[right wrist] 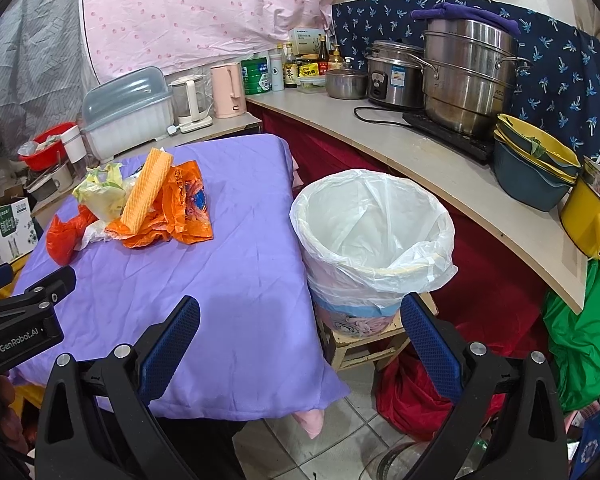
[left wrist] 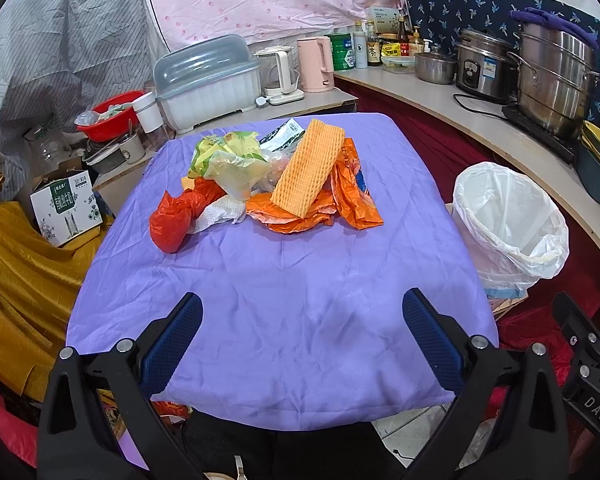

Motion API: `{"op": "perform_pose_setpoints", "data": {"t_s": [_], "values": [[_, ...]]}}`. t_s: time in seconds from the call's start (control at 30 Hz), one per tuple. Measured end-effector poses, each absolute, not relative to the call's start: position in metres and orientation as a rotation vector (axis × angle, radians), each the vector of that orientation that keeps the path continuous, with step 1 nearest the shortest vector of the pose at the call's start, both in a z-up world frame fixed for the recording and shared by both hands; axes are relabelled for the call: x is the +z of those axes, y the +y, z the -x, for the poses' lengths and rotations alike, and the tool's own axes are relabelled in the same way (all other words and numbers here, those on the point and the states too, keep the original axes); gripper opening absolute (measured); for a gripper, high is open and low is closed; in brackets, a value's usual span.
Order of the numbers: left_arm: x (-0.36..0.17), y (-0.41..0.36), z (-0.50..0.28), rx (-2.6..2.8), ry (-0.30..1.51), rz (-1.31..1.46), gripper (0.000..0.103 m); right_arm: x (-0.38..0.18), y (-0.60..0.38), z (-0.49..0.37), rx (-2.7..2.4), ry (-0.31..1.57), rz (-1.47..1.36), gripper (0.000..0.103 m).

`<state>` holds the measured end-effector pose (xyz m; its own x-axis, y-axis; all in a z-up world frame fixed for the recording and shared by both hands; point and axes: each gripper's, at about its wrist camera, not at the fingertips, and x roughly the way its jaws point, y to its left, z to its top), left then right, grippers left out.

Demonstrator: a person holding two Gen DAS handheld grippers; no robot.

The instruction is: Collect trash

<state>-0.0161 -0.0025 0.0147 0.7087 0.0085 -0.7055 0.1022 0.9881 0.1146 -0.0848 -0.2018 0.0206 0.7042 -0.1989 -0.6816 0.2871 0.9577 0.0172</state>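
Observation:
A pile of trash lies at the far end of the purple-covered table: an orange foam net sleeve, an orange plastic bag, a red bag, white tissue and a yellow-green wrapper. The pile also shows in the right wrist view, with the foam sleeve on top. A bin lined with a white bag stands on a low stool right of the table; it also shows in the left wrist view. My left gripper is open and empty over the table's near part. My right gripper is open and empty near the table's right edge.
A curved counter on the right holds steel pots, a rice cooker, stacked bowls and a yellow pot. Behind the table stand a dish box, kettles and a red basin. A yellow cloth lies left.

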Motion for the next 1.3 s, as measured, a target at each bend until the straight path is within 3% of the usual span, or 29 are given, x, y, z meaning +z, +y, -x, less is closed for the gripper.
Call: {"op": "perform_pose_setpoints", "data": {"t_s": [0.6, 0.93, 1.3], "values": [[0.005, 0.009, -0.028, -0.060, 0.806, -0.104, 0.096, 0.014, -0.201, 0.036, -0.260, 0.762, -0.129, 0.096], [-0.015, 0.063, -0.091, 0.075, 0.834, -0.086, 0.096, -0.007, -0.171, -0.041, -0.160, 0.750, -0.130, 0.095], [-0.051, 0.142, -0.154, 0.147, 0.875, -0.057, 0.096, -0.042, -0.125, -0.123, -0.076, 0.801, -0.138, 0.081]]}}
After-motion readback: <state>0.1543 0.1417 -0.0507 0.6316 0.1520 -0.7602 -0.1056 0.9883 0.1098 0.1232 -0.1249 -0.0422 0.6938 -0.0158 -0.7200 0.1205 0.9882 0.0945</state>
